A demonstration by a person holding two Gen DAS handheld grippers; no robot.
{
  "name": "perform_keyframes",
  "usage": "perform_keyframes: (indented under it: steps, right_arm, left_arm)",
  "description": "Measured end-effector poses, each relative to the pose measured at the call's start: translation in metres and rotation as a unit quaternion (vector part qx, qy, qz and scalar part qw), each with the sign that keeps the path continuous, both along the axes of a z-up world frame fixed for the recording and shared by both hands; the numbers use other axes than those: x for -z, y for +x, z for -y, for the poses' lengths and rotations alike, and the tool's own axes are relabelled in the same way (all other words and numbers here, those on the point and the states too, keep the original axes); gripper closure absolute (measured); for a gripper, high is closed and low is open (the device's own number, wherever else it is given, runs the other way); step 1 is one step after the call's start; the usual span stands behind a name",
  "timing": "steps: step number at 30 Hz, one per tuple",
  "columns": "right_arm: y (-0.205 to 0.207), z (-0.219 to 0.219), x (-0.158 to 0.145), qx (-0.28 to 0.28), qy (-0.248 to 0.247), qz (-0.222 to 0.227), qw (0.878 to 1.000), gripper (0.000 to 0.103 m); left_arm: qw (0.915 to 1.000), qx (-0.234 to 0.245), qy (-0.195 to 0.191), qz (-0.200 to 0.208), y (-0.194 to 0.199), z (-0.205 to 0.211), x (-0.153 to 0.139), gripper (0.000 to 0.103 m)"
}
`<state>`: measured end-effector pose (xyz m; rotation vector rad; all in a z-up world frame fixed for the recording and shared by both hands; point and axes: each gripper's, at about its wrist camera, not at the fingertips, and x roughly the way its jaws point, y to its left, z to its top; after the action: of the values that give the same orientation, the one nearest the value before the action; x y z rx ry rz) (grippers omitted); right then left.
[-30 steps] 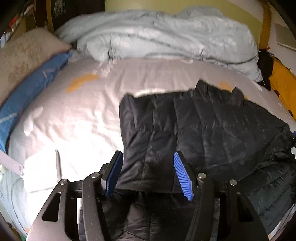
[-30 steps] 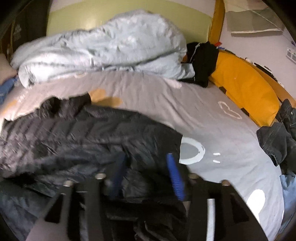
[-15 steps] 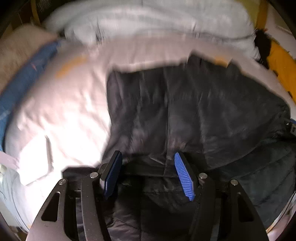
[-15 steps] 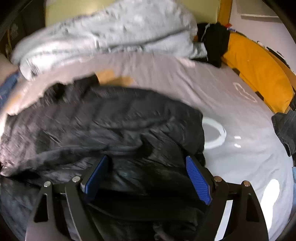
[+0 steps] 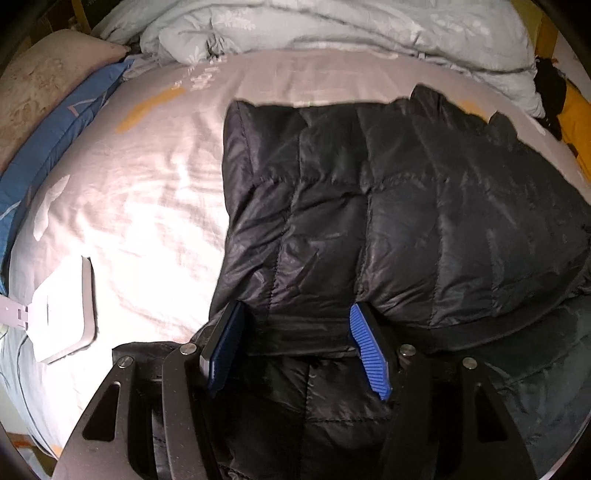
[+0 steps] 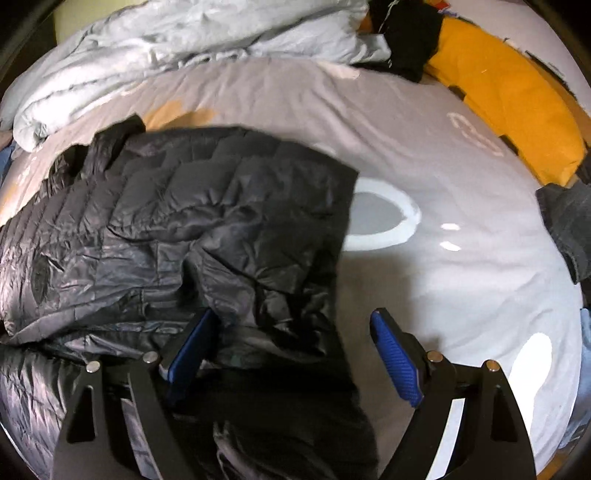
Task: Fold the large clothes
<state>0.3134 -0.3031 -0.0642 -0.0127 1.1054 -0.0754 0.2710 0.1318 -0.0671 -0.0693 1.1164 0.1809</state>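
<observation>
Right wrist: jacket hem hidden

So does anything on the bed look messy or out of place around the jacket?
The black puffer jacket is folded unevenly: its right side is crumpled and bunched, while the left half lies smoother in the left wrist view. The pale duvet is heaped at the far end, and dark clothing is dumped on the yellow pillow.

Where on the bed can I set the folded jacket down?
Bare sheet lies between the black jacket and the blue pillow, and between the jacket and the yellow cushion. Crowded: crumpled duvet, white device.
</observation>
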Motion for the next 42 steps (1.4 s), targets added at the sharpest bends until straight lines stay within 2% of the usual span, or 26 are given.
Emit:
perform_keyframes:
  steps: [3,7,12,17,21,23,25,33,38,42]
  right_arm:
    - [-0.014,-0.003,-0.02,-0.002,0.009,0.036,0.999,0.02]
    - [-0.041,-0.008,-0.053,0.0,0.049,0.091,0.995,0.02]
    - [-0.077,-0.018,-0.083,-0.014,0.08,0.155,0.985,0.02]
    - [-0.125,-0.024,-0.098,-0.027,0.112,0.199,0.973,0.02]
    - [-0.163,-0.034,-0.101,-0.044,0.111,0.225,0.967,0.019]
    - [-0.177,-0.038,-0.1,-0.053,0.105,0.234,0.965,0.019]
    - [-0.189,-0.042,-0.1,-0.061,0.099,0.241,0.963,0.016]
    - [-0.214,-0.05,-0.084,-0.085,0.073,0.242,0.964,0.005]
    - [-0.217,-0.062,-0.069,-0.114,0.038,0.226,0.967,0.001]
    - [-0.221,-0.083,-0.051,-0.146,-0.014,0.211,0.967,0.001]
  left_arm:
    - [0.9998,0.006,0.004,0.021,-0.01,0.001,-0.016,0.045]
    - [0.9966,0.005,-0.016,0.08,-0.034,0.006,-0.055,0.045]
    - [0.9853,0.034,0.01,0.167,-0.089,0.026,-0.106,0.044]
    - [0.9755,0.046,-0.023,0.214,-0.136,0.035,-0.13,0.032]
    - [0.966,0.069,0.007,0.249,-0.167,0.054,-0.135,0.02]
    - [0.96,0.077,0.02,0.268,-0.181,0.059,-0.134,0.01]
    - [0.9559,0.082,0.024,0.281,-0.193,0.063,-0.131,0.003]
    - [0.9522,0.134,0.07,0.265,-0.214,0.092,-0.104,0.001]
    - [0.9555,0.155,0.089,0.235,-0.216,0.1,-0.078,0.001]
    - [0.953,0.187,0.125,0.203,-0.216,0.113,-0.05,0.001]
